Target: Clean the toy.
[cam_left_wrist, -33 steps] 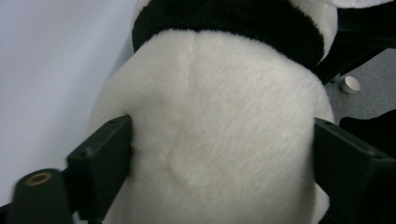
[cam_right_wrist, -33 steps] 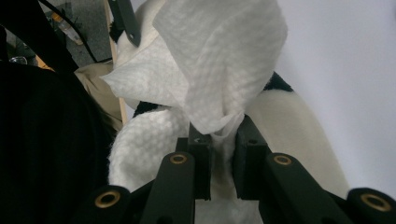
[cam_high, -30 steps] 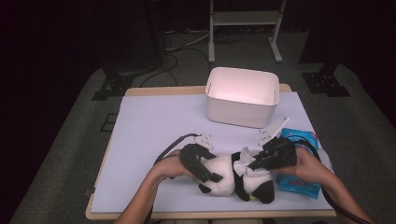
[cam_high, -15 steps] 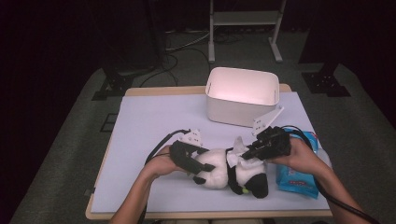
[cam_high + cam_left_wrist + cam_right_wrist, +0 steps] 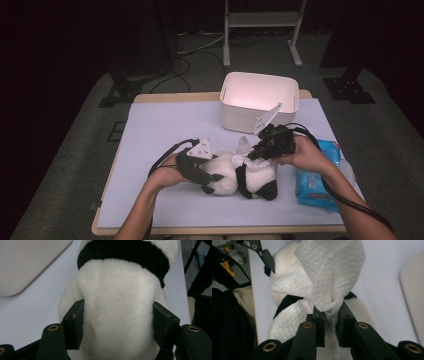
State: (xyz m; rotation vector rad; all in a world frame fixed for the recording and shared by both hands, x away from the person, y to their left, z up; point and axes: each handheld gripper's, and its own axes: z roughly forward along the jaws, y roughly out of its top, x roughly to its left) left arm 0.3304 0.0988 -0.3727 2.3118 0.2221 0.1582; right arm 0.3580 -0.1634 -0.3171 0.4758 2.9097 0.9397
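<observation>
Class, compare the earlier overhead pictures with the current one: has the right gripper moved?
Yes. The right gripper, shut on a wipe, has shifted left, off the blue wipes pack and closer to the white bin.

Black-and-white plush panda [image 5: 240,175] (white wipe [image 5: 329,277])

Right claw [image 5: 329,315] pinches a white wipe [image 5: 329,272] over the plush panda [image 5: 287,302].

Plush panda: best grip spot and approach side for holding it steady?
Grip the plush panda across its white body, just behind the black band, coming in from its rear end along the table. That part is narrow and soft enough to sit between the jaws, as the left gripper shows. The right gripper pinches a wipe over it.
</observation>
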